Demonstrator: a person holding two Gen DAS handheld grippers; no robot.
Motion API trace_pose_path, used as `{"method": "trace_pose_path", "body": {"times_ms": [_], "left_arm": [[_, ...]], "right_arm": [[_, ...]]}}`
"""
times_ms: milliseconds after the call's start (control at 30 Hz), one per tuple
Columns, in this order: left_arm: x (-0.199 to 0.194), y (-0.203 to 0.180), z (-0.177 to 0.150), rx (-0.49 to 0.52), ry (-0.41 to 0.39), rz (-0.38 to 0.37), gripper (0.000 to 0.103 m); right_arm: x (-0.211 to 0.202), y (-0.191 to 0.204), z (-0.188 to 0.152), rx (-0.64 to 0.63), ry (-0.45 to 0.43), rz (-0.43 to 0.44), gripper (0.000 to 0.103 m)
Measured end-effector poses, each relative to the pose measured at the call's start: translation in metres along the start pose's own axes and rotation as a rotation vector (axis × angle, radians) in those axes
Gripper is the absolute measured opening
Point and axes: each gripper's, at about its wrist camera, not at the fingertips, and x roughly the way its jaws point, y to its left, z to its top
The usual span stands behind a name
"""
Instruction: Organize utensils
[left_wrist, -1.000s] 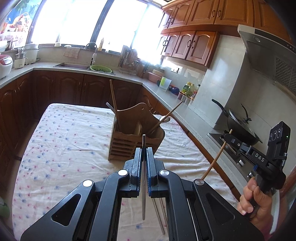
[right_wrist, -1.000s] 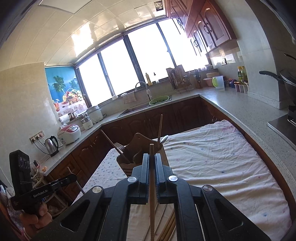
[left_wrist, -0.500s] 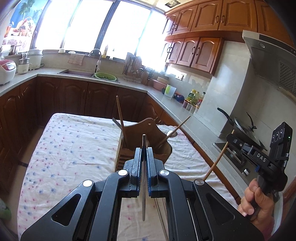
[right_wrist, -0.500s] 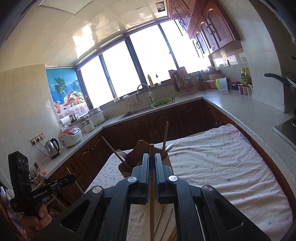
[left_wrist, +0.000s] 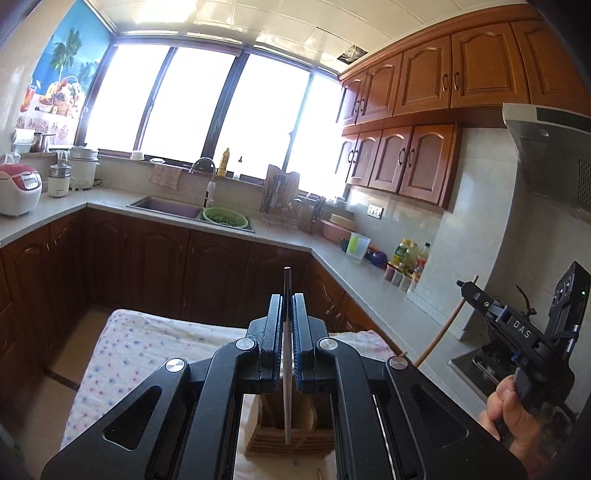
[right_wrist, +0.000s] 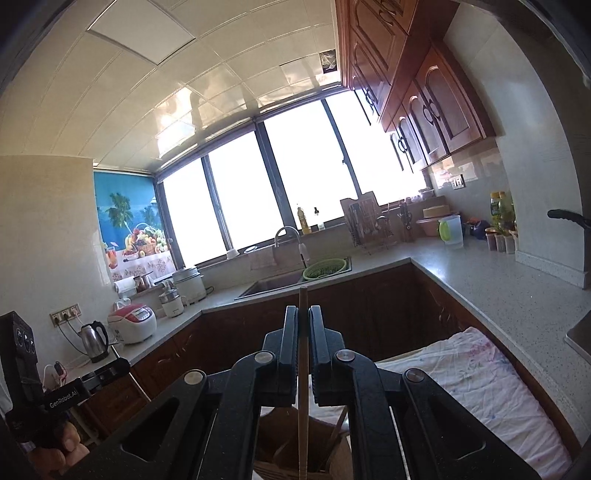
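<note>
Two utensils are in hand at once, one in each tool. Nearest in the left wrist view, the left tool (left_wrist: 288, 325) has its jaws pressed together on a thin metal chopstick (left_wrist: 287, 354), which stands upright between the pads with its lower end hanging just over the wooden utensil holder (left_wrist: 291, 441) below. In the right wrist view the right tool (right_wrist: 303, 347) pinches a wooden chopstick (right_wrist: 302, 373) the same way, upright, its lower end over the holder's open top, where other handles already stand. From the left camera the right tool shows off to the side in the person's hand (left_wrist: 511, 417), the wooden stick slanting down from it.

The holder sits on the cloth-covered counter (left_wrist: 147, 343), beyond it the dark cabinets, then the sink (left_wrist: 166, 207) with a green colander (left_wrist: 225, 216) under the bright windows.

By my reading, the step in hand is delivery: both sticks look carried above the holder, not yet dropped in. Which compartment each tip is over I cannot tell. The next move calls for lowering each stick straight into a free slot, clear of the handles already leaning there, then spreading the jaws only once the tip is well inside.
</note>
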Motion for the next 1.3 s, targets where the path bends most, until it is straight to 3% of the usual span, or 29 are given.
{"method": "trace_pose_path", "body": {"times_ms": [267, 733, 1133, 1233, 1300], "left_arm": [[0.047, 0.019, -0.029, -0.055, 0.031, 0.049, 0.004], [0.075, 0.021, -0.086, -0.017, 0.129, 0.064, 0.005], [0.079, 0.020, -0.085, -0.004, 0.144, 0.080, 0.006], [0.076, 0.022, -0.082, -0.019, 0.153, 0.068, 0.006], [0.072, 0.022, -0.080, -0.022, 0.151, 0.068, 0.013]], "right_arm": [[0.035, -0.005, -0.023, -0.022, 0.003, -0.017, 0.005], [0.055, -0.028, -0.087, -0.007, 0.083, -0.054, 0.005], [0.058, -0.029, -0.088, -0.003, 0.109, -0.070, 0.006], [0.060, -0.031, -0.088, -0.003, 0.125, -0.080, 0.011], [0.058, -0.031, -0.086, 0.011, 0.127, -0.067, 0.018]]}}
